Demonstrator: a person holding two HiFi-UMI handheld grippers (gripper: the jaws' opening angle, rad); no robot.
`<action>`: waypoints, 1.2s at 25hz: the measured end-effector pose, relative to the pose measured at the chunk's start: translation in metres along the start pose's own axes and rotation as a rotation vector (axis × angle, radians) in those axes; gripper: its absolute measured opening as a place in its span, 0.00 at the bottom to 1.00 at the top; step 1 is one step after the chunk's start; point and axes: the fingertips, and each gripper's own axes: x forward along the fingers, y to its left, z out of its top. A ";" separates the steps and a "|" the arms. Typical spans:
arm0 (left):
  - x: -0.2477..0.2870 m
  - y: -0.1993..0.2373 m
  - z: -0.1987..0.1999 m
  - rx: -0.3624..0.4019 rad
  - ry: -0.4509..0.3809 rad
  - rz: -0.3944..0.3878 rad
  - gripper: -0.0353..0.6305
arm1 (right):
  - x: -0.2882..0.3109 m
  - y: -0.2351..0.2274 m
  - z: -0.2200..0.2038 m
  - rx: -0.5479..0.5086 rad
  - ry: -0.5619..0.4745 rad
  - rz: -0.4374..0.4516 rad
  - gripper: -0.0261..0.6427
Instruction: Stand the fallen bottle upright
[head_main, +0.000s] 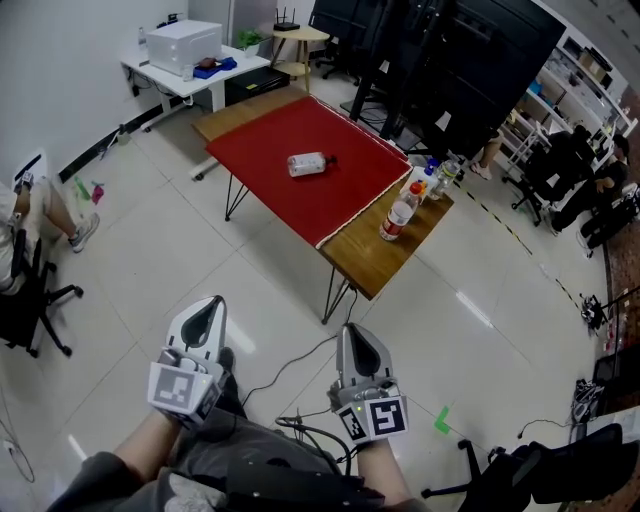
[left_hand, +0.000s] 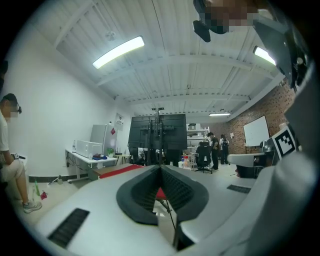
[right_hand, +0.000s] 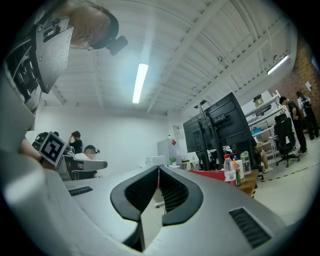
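Only the head view showed the fallen bottle (head_main: 308, 163): clear, dark cap, lying on its side near the middle of the red cloth (head_main: 290, 120) that covered most of the wooden table (head_main: 372, 265). Both gripper views sat too low to see the tabletop. The left gripper view caught just a red strip of cloth edge, plus a whiteboard (left_hand: 255, 131) on a brick wall and a standing person (left_hand: 7, 145) at its left border. The right gripper view picked up the red-capped bottle (right_hand: 228, 171) upright at the bare wood end of the table, with more bottles (right_hand: 245, 162) right beside it; in the head view that same pair of spots sat at the table's right end. Around the table were a black screen rack (head_main: 470, 50) behind it, a white desk (head_main: 190, 80) with a printer (head_main: 183, 45) to the far left, a round stool (head_main: 298, 35) with a router, a seated person (head_main: 20, 215) at the left edge, and seated people (head_main: 585, 170) far right. Tiled floor (head_main: 150, 260) lay between the grippers and the table, and a black cable (head_main: 300, 365) ran across it near the person's legs. The left gripper (head_main: 212, 305) had its jaws together at the tips, holding nothing. The right gripper (head_main: 352, 332) was the same, tips meeting, nothing clamped. Both were well apart from the bottle.
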 end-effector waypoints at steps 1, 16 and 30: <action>0.015 0.015 -0.001 0.000 0.003 -0.003 0.10 | 0.020 -0.002 -0.003 0.002 0.000 -0.007 0.07; 0.193 0.219 0.021 -0.038 0.014 -0.103 0.10 | 0.278 0.010 -0.021 -0.005 0.010 -0.105 0.06; 0.255 0.324 0.018 -0.084 0.034 -0.213 0.10 | 0.364 0.025 -0.019 -0.057 -0.009 -0.275 0.06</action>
